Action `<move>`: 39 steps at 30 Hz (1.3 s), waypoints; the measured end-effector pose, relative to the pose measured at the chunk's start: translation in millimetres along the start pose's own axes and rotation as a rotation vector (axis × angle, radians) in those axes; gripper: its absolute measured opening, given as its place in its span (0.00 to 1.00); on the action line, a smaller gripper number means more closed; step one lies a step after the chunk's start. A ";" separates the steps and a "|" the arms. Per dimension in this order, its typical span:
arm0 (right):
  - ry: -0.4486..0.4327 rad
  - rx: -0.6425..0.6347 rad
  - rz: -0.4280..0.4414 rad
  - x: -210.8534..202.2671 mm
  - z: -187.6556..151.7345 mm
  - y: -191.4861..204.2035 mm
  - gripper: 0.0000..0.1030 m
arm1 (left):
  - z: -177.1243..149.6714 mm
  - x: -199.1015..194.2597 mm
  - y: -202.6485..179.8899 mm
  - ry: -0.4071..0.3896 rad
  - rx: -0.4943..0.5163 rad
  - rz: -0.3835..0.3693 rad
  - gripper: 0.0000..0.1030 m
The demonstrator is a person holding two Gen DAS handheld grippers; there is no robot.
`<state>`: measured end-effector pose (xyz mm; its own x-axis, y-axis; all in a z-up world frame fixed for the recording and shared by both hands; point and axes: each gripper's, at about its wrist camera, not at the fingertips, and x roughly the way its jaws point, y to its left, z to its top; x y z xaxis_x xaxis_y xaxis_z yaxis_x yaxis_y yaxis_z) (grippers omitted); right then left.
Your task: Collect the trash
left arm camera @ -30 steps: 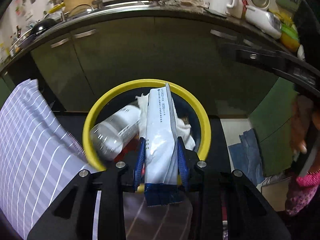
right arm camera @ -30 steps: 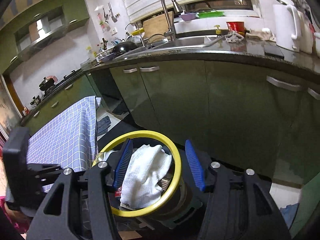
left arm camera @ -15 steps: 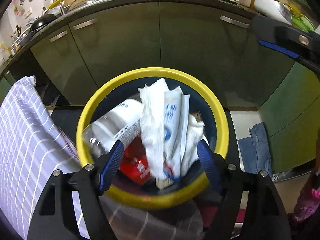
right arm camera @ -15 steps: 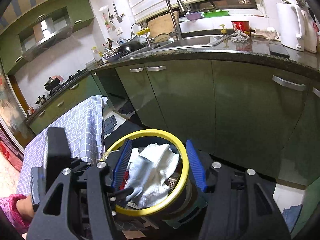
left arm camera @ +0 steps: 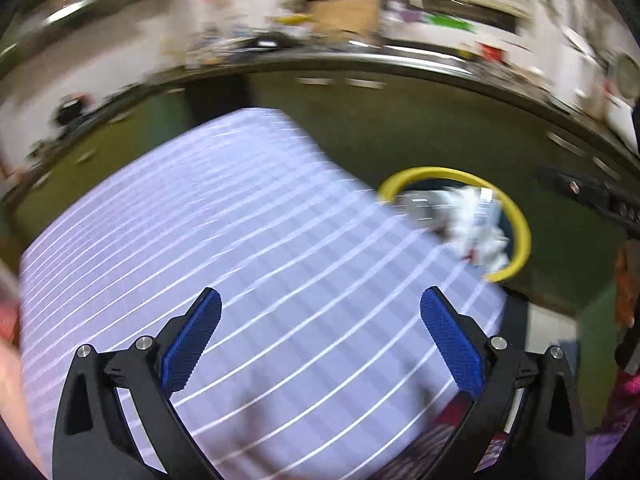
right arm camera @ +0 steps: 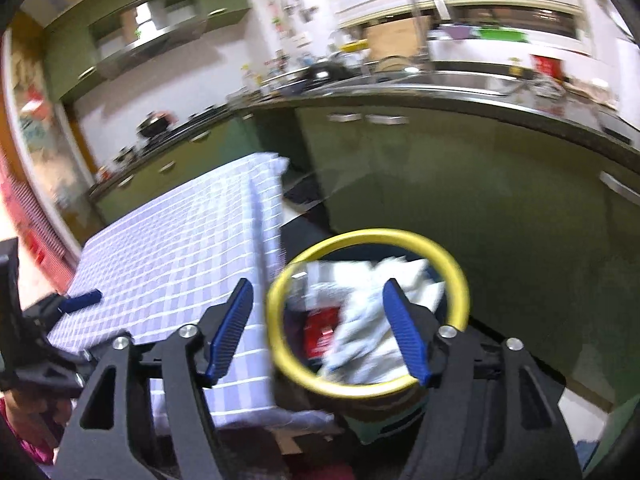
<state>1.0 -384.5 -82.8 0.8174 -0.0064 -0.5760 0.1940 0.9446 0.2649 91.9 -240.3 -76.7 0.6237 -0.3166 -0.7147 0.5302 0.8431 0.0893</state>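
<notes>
Swung from the bin (left arm camera: 516, 216) over the tablecloth (left arm camera: 240, 240), left tool (left arm camera: 320, 308) has just opened empty.

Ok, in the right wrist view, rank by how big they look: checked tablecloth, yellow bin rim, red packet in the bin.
1. Checked tablecloth, largest
2. Yellow bin rim
3. Red packet, smallest; partly hidden among trash, so unsure.

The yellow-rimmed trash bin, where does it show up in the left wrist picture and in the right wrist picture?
Left wrist: the yellow-rimmed trash bin sits right of centre, its left side hidden behind the checked tablecloth.
Right wrist: the bin sits low and centre-right, behind the open right gripper, white trash inside.
Shared landmark: the checked tablecloth lies left of the bin in both views.
</notes>
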 end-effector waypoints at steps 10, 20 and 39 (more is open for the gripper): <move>-0.131 -0.182 0.069 -37.2 11.7 88.7 0.94 | -45.4 -145.8 112.9 -0.221 -0.299 0.284 0.95; -0.127 -0.249 0.025 -60.6 13.6 115.5 0.94 | -70.5 -180.1 120.8 -0.254 -0.334 0.315 0.95; -0.089 -0.242 0.010 -47.2 7.3 109.5 0.94 | -75.4 -169.1 113.1 -0.225 -0.339 0.342 0.95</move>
<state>-12.4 -283.2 -21.0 0.8653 -0.0158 -0.5010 0.0594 0.9957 0.0712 3.1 -58.6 2.0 0.8562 -0.0528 -0.5140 0.0827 0.9959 0.0355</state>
